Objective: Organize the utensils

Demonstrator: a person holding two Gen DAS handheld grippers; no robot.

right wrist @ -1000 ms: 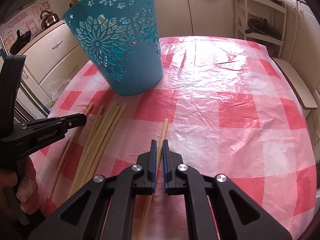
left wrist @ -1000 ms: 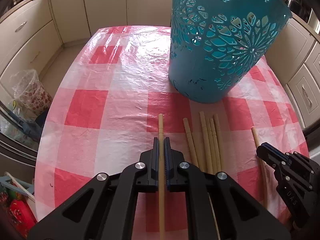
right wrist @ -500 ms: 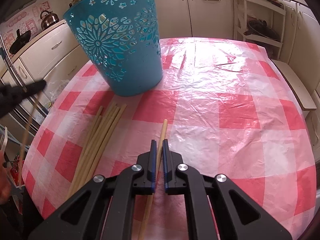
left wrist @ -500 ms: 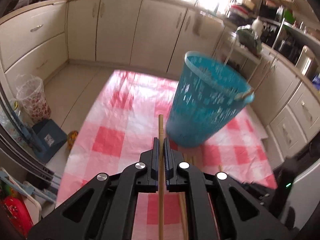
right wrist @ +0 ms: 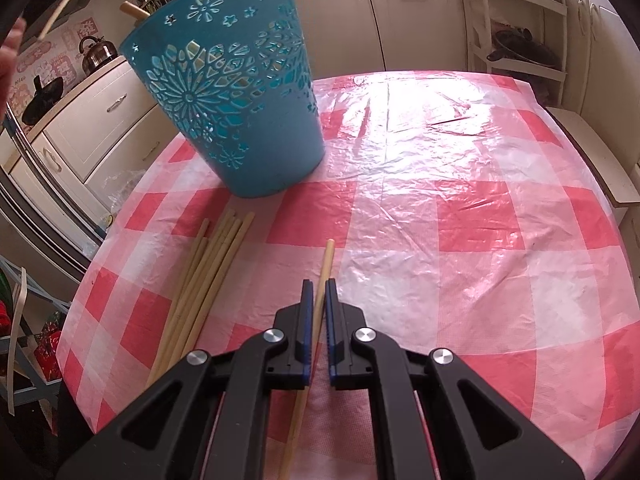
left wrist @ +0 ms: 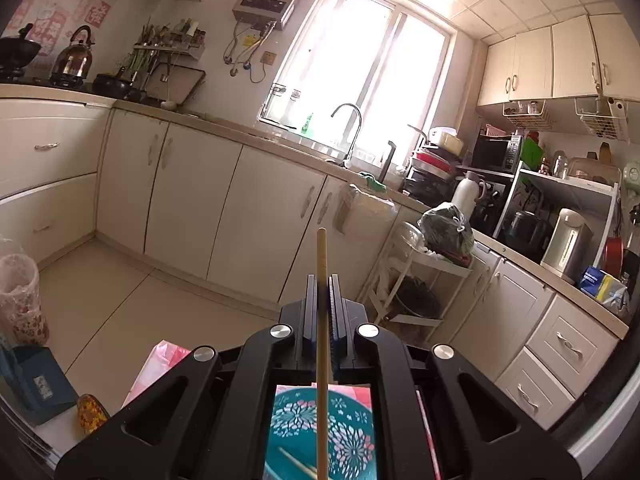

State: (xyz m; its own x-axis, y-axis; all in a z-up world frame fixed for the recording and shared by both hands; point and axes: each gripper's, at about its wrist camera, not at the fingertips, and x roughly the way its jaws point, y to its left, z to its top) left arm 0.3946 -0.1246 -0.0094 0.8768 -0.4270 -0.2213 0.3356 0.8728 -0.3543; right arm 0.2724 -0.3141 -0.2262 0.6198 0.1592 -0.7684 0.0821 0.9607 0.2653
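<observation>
My left gripper (left wrist: 321, 284) is shut on a wooden chopstick (left wrist: 321, 256) and is held high, pointing across the kitchen. The teal cut-out basket (left wrist: 348, 436) shows below it through the gripper frame, with a chopstick lying inside. In the right wrist view that basket (right wrist: 240, 100) stands upright on the table, and a stick end (right wrist: 130, 8) pokes over its rim. My right gripper (right wrist: 319, 284) sits low over the table, shut on another chopstick (right wrist: 326, 260). Several loose chopsticks (right wrist: 208, 272) lie in a bundle to its left. The left-held chopstick (right wrist: 68, 0) and a hand (right wrist: 10, 52) appear at the top left.
The round table wears a red and white checked plastic cloth (right wrist: 440, 200). Cream cabinets (left wrist: 188, 208) and a sink counter ring the room. A white rack (right wrist: 520, 32) stands beyond the table. A lined bin (left wrist: 20, 296) sits on the floor at left.
My left gripper has risen off the table with its chopstick and tipped up toward level, ending above the basket. The right gripper and its chopstick have stayed put.
</observation>
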